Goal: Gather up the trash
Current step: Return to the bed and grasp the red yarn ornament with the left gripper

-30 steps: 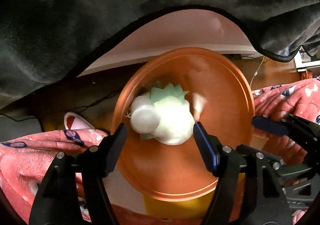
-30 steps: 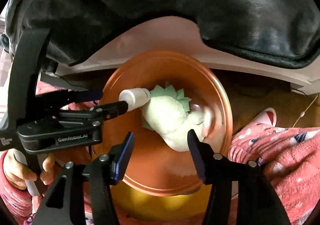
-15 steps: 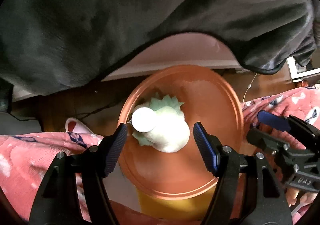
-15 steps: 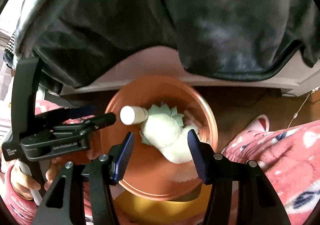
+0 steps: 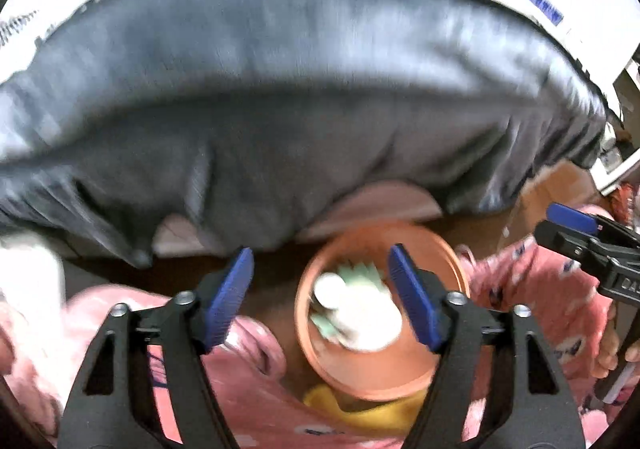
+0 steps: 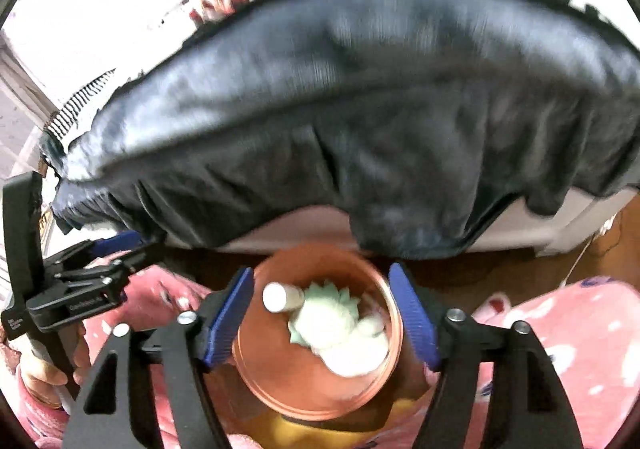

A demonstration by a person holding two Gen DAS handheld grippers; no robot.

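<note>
An orange round bin [image 5: 384, 381] [image 6: 304, 389] stands on the floor below both grippers. Inside it lie a white and pale green crumpled wrapper [image 5: 360, 321] [image 6: 332, 325] and a small white-capped bottle [image 6: 282, 297]. My left gripper [image 5: 322, 295] hangs well above the bin, its jaws opening, nothing between the blue pads. My right gripper [image 6: 320, 309] is also raised over the bin, jaws opening and empty. Each gripper shows at the edge of the other's view, the right gripper [image 5: 592, 245] and the left gripper [image 6: 72, 289]. Both views are blurred.
A dark grey blanket [image 5: 300, 109] [image 6: 360, 121] hangs over a bed edge [image 6: 540, 225] behind the bin. The person's pink patterned trouser legs [image 5: 248, 369] [image 6: 580, 329] flank the bin. A white cable [image 6: 580, 261] runs over the brown floor at right.
Both grippers have risen and tilted up, so the bin looks smaller and more blanket shows. Both pairs of jaws have spread wider. The trash stays in the bin.
</note>
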